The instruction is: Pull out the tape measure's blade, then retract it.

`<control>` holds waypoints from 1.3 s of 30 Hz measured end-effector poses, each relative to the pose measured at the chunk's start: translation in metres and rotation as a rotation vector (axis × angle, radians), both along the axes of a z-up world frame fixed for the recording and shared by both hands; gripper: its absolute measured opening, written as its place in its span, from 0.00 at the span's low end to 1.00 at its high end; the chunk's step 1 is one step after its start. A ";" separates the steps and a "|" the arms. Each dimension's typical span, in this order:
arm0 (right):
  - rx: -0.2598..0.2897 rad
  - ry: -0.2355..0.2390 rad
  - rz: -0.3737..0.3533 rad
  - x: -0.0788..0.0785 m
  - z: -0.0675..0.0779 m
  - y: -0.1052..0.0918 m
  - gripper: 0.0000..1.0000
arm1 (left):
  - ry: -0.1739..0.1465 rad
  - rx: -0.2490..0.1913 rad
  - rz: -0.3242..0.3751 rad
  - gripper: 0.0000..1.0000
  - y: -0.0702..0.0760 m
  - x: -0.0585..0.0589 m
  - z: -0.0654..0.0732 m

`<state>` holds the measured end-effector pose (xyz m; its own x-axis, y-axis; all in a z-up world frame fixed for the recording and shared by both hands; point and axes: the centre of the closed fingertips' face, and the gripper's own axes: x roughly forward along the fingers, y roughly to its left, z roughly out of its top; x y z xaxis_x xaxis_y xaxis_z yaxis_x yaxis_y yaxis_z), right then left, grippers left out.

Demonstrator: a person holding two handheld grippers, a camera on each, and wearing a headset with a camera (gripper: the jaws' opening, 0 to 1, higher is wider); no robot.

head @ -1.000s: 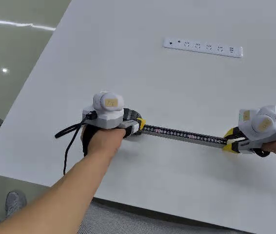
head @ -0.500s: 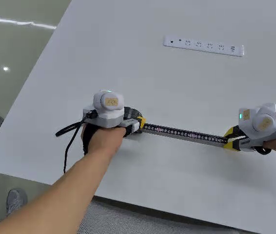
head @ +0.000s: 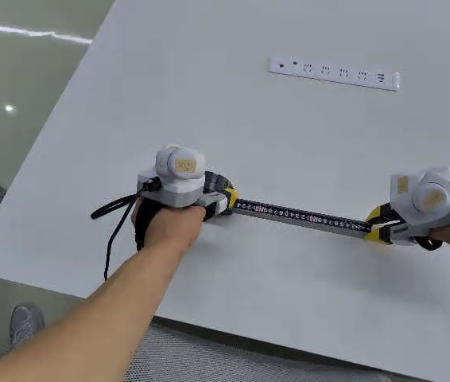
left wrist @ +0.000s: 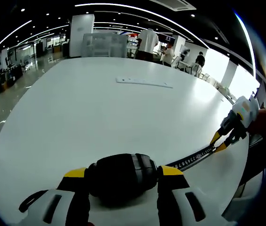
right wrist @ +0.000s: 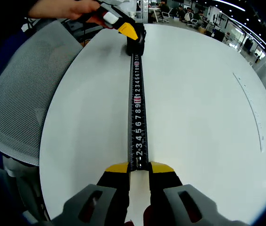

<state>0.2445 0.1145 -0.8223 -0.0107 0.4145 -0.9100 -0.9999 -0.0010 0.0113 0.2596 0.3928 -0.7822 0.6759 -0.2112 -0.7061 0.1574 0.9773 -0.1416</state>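
Observation:
My left gripper (head: 223, 200) is shut on the black tape measure case (left wrist: 122, 175), which rests on the white table (head: 289, 135). The dark blade (head: 300, 216) with white numbers stretches from the case to the right. Its end is pinched in my right gripper (head: 378, 224), which is shut on it. In the right gripper view the blade (right wrist: 136, 108) runs straight away from the yellow-tipped jaws to the case (right wrist: 135, 44), where the left gripper (right wrist: 123, 26) holds it. The right gripper (left wrist: 220, 141) also appears at the right of the left gripper view.
A white power strip (head: 334, 74) lies flat at the far side of the table. The table's near edge runs just below both hands, with grey mesh (right wrist: 25, 94) beneath it. People stand far behind the table in the left gripper view.
The picture has shifted slightly with the head. Both grippers and the extended blade stay about where they were.

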 end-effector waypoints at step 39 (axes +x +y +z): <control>0.053 0.001 0.014 -0.001 0.001 0.036 0.11 | -0.011 -0.005 -0.016 0.52 0.002 0.003 -0.003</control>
